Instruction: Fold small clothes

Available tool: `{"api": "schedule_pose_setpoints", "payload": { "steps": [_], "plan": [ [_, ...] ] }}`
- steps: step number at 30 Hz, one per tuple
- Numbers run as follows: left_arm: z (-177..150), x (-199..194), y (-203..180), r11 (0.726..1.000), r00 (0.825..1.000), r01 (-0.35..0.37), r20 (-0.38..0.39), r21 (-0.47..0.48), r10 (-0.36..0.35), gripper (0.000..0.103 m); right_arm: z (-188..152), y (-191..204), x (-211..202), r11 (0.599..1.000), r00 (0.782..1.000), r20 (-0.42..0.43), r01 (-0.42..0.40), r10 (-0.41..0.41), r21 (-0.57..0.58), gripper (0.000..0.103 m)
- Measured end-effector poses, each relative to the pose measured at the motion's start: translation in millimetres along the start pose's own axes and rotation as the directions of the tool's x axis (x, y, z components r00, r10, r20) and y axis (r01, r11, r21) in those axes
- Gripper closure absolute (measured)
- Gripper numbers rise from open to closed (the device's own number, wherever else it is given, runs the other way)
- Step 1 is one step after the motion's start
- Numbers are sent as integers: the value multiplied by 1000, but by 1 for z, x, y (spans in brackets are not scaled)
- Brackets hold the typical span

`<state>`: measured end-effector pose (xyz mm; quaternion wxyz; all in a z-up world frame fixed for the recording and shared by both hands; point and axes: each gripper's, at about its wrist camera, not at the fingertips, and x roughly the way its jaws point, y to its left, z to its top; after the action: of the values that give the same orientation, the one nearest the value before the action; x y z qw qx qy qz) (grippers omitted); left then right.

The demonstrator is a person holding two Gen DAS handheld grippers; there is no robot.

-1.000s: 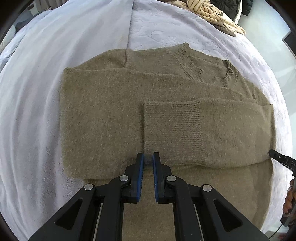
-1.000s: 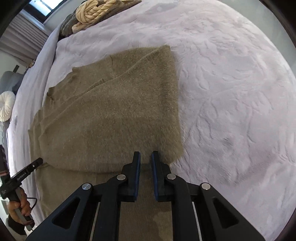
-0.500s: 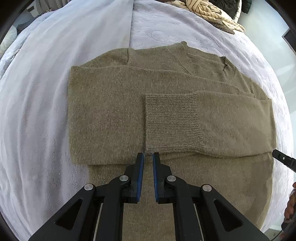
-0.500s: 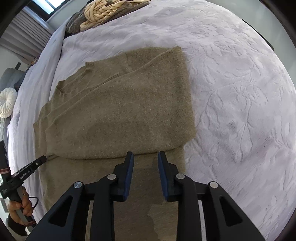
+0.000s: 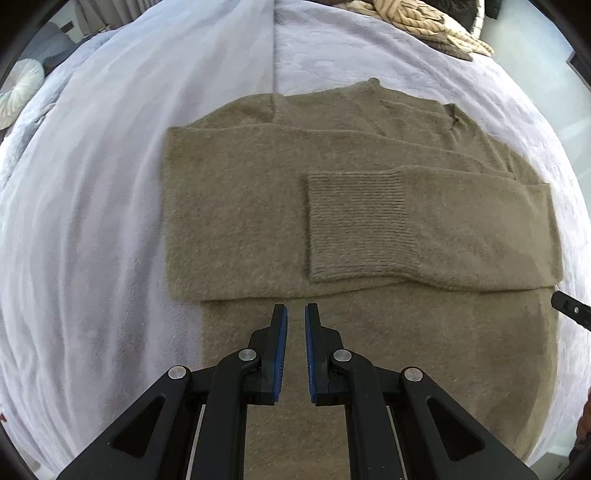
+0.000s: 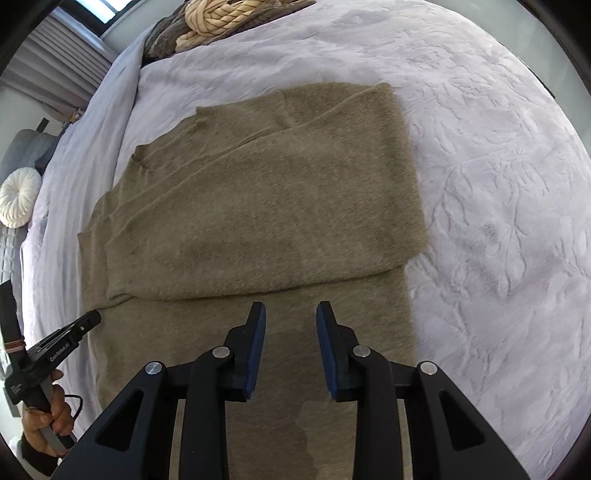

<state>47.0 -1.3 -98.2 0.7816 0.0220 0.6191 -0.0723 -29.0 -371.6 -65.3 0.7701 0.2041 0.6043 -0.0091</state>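
Both hand-held grippers have backed off the sweater [image 5: 236,206]: the left hand-held gripper [image 5: 295,312] has just opened slightly, the right hand-held gripper [image 6: 290,310] stands apart, both empty. Sleeves lie folded across at 12 o'clock on the bed [image 6: 498,184]; the hem fold likely comes next.

A bed [image 6: 498,184] covered in a pale lavender embossed bedspread fills both frames in soft daylight. A knotted cream rope cushion [image 6: 218,14] lies at its far end, a round white pleated cushion [image 6: 18,201] at left, and grey curtains [image 6: 62,62] hang upper left.
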Motion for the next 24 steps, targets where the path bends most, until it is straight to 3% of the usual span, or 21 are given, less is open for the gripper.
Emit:
{"api": "schedule_pose_setpoints", "payload": {
  "steps": [1, 3, 5, 10, 12, 18, 24],
  "plan": [
    [0, 0, 1, 1000, 1000, 1, -2, -12, -1, 48, -1, 2, 0, 1000, 1000, -2, -2, 2, -3, 71],
    [-4, -6, 7, 999, 1000, -17, 20, -48, 18, 1, -3, 4, 1, 1000, 1000, -3, -3, 3, -8, 63],
    [-8, -13, 8, 998, 998, -32, 54, -45, 34, 1, -4, 6, 1, 1000, 1000, 1, 3, -3, -13, 56],
    [-10, -10, 7, 998, 999, -38, 31, -56, 40, 1, -7, 7, 0, 1000, 1000, -2, -1, 1, -9, 55],
    [-10, -8, 8, 997, 998, -54, 20, -63, 55, 1, -8, 9, -2, 1000, 1000, -3, 3, -3, -14, 47],
    [-16, -10, 15, 996, 999, -37, -5, -86, 37, 1, -14, 13, -11, 999, 1000, -14, 18, -19, -32, 38],
    [-29, -24, 11, 998, 999, -39, -11, -42, 38, 1, -28, 17, -18, 1000, 999, -38, 12, -13, -19, 37]
  ]
}}
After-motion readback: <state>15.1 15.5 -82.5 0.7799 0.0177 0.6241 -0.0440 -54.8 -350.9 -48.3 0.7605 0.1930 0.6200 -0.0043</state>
